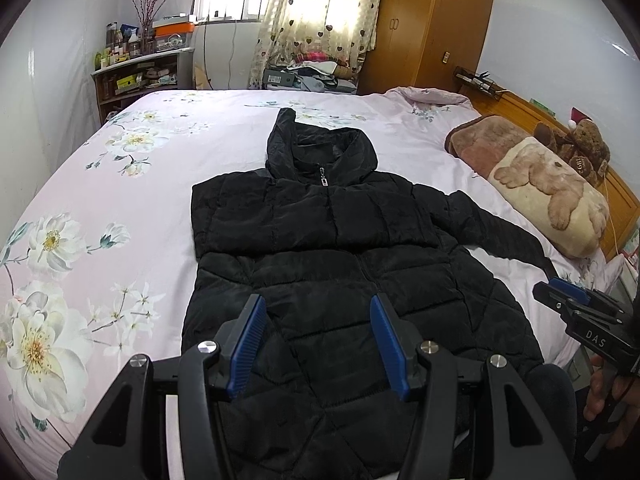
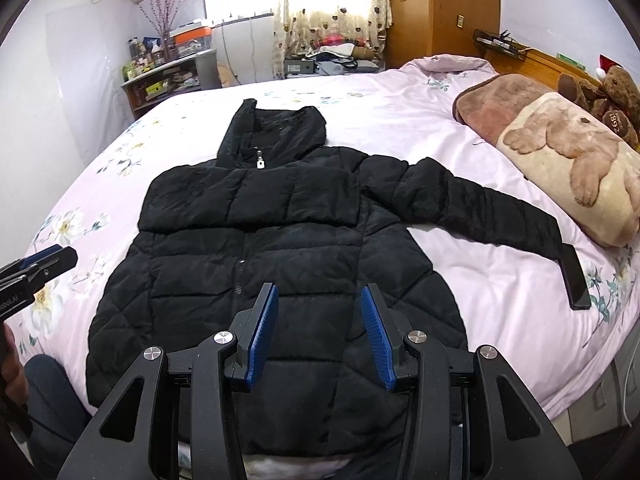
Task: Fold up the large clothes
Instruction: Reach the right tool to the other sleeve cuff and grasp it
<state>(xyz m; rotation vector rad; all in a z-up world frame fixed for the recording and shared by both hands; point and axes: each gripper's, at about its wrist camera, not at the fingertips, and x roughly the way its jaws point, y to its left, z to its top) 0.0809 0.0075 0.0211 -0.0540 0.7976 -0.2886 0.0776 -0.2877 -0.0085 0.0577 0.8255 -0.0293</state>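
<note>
A black hooded puffer jacket (image 1: 320, 248) (image 2: 260, 240) lies face up and zipped on the pink floral bed sheet (image 1: 120, 200) (image 2: 500, 280). One sleeve is folded across the chest (image 1: 280, 208) (image 2: 240, 196). The other sleeve (image 1: 500, 228) (image 2: 480, 208) stretches out to the right, its cuff near the bed edge. My left gripper (image 1: 317, 304) (image 2: 52, 258) hovers open over the jacket's lower part with nothing between its blue pads. My right gripper (image 2: 320, 292) (image 1: 560, 292) is open too, above the hem on the right side.
A rolled plush blanket (image 1: 552, 188) (image 2: 580, 168) and a teddy bear (image 1: 584, 140) (image 2: 616, 96) lie along the wooden headboard at right. A cluttered shelf (image 1: 136, 76) and a wardrobe (image 1: 432, 20) stand beyond the far bed edge. A person's hand (image 1: 604, 392) holds the right gripper.
</note>
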